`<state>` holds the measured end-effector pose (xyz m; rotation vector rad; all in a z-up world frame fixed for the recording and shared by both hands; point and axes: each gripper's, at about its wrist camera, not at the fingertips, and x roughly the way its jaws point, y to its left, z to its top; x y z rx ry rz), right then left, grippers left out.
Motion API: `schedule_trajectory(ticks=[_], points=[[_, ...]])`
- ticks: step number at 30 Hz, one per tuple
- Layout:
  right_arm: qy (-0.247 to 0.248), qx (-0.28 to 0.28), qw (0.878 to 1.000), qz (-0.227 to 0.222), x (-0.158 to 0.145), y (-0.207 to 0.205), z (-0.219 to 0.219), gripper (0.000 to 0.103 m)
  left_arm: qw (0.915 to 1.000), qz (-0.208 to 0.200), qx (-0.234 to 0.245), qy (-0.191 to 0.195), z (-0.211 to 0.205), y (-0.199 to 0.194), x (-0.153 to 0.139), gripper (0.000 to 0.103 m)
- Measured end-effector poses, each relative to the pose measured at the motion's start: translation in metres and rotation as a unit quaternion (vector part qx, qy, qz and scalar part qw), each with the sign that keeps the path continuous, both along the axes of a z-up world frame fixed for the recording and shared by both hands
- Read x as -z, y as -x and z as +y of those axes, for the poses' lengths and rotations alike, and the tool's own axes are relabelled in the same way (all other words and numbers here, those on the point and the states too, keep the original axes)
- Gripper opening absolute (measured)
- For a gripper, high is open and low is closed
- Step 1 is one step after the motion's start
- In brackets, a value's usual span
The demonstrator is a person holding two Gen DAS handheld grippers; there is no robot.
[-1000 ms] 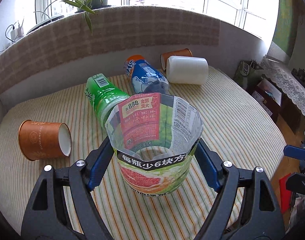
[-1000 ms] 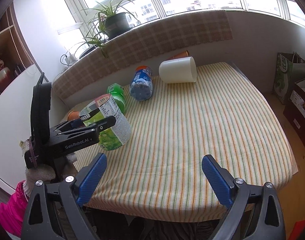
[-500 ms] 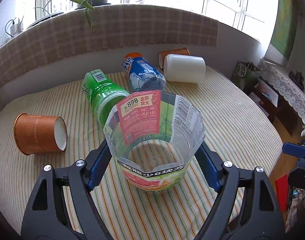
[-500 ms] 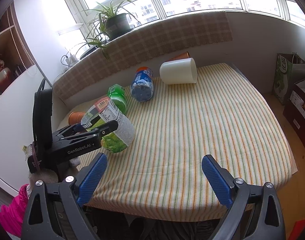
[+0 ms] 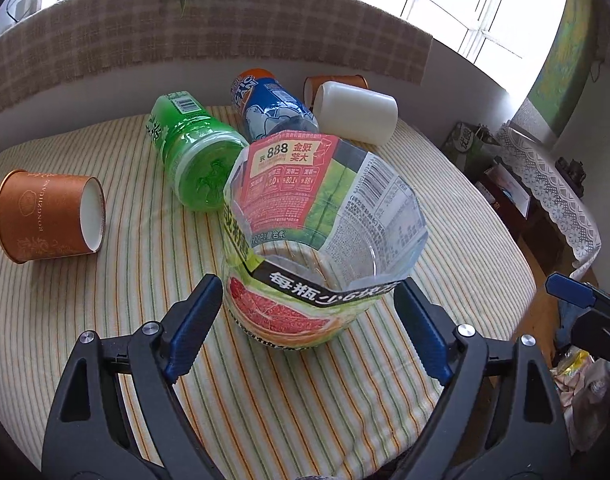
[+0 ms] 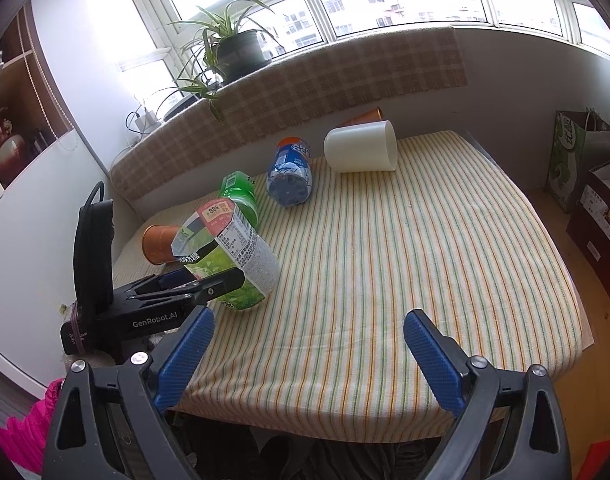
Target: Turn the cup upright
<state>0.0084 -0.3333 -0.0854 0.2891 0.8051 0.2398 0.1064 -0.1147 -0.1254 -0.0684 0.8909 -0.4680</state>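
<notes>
The left gripper [image 5: 309, 332] stands spread wide, its blue pads [image 5: 193, 328] just clear of the cut-bottle cup [image 5: 325, 240], one on either side of its base and gripping nothing. The cup, made from a clear plastic bottle with a grapefruit label, stands mouth up on the striped tablecloth [image 5: 305, 392] near the front edge; from the right wrist view it looks tilted somewhat, and whether its base sits flat cannot be told. Just behind it lies a green bottle cup [image 5: 193, 160] on its side, mouth toward the camera, and next to that a blue bottle cup [image 5: 273, 108], also on its side. A white cup [image 5: 357, 110] lies farther back with an orange cup [image 5: 335, 82] behind it, and another orange paper cup [image 5: 49, 216] lies on its side well to the left. The right gripper [image 6: 309, 364] is likewise wide open and empty, over the near edge of the table, well apart from the cups. A potted plant [image 6: 235, 52] sits on the windowsill.
</notes>
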Motion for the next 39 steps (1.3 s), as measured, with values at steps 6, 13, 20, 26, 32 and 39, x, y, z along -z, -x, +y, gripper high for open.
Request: schedule_trajectory(ticks=[6, 13, 20, 26, 32, 39], points=[[0.005, -0.005, 1.0, -0.005, -0.002, -0.001, 0.006, 0.097, 0.9997, 0.011, -0.022, 0.005, 0.023, 0.012, 0.006, 0.09], [0.033, -0.003, 0.999, -0.034, -0.012, -0.003, 0.017, 0.097, 0.9953, -0.035, -0.09, 0.009, 0.066, 0.037, -0.018, 0.09], [0.077, 0.023, 0.993, -0.084, -0.024, -0.003, 0.03, 0.1, 0.9757, -0.153, -0.156, -0.015, 0.083, 0.071, -0.069, 0.09], [0.123, 0.057, 0.983, -0.127, -0.032, 0.001, 0.04, 0.103, 0.9562, -0.229, -0.181, -0.027, 0.084, 0.094, -0.099, 0.103], [0.124, 0.06, 0.981, -0.139, -0.036, 0.003, 0.043, 0.103, 0.9485, -0.251, -0.19, -0.032, 0.085, 0.109, -0.111, 0.103], [0.131, 0.064, 0.977, -0.153, -0.041, 0.006, 0.046, 0.103, 0.9443, -0.262, -0.196, -0.039, 0.084, 0.116, -0.115, 0.103]])
